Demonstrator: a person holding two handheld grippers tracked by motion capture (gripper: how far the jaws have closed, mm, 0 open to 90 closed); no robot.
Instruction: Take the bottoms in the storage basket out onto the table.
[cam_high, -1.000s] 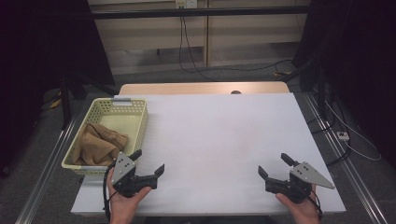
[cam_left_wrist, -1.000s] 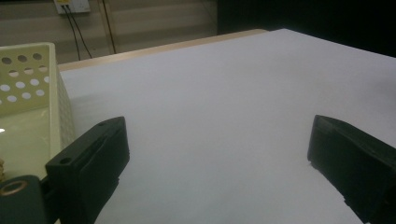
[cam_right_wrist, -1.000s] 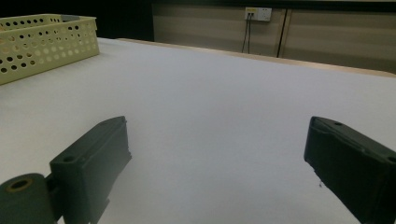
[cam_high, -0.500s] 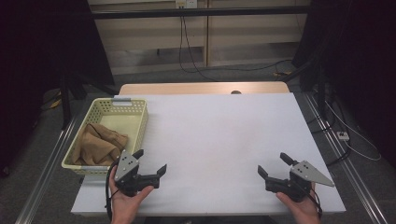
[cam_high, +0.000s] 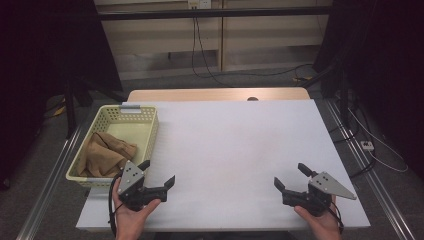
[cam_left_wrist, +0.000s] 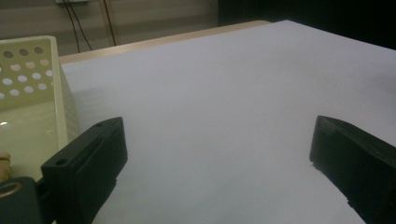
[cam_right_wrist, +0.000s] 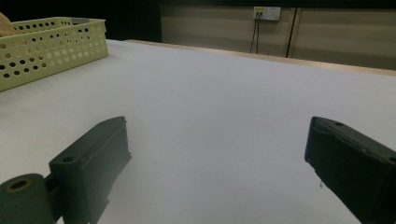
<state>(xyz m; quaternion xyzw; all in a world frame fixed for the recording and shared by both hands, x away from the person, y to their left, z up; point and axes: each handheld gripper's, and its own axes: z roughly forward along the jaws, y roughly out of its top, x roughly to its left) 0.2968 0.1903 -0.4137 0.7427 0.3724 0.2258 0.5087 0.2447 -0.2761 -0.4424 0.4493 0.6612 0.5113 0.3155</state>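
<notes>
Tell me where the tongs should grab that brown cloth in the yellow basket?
Probably the raised fold at the top of the brown cloth, coming straight down from above. It lies crumpled in the near end of the yellow basket, whose walls block the sides. The left tongs are open and closest.

Each hand-held gripper, left gripper (cam_high: 159, 173) and right gripper (cam_high: 291, 176), is built in black with two blocky jaws. A grey three-cornered plate is carried on top of each. A black cable is seen trailing from the left one.
</notes>
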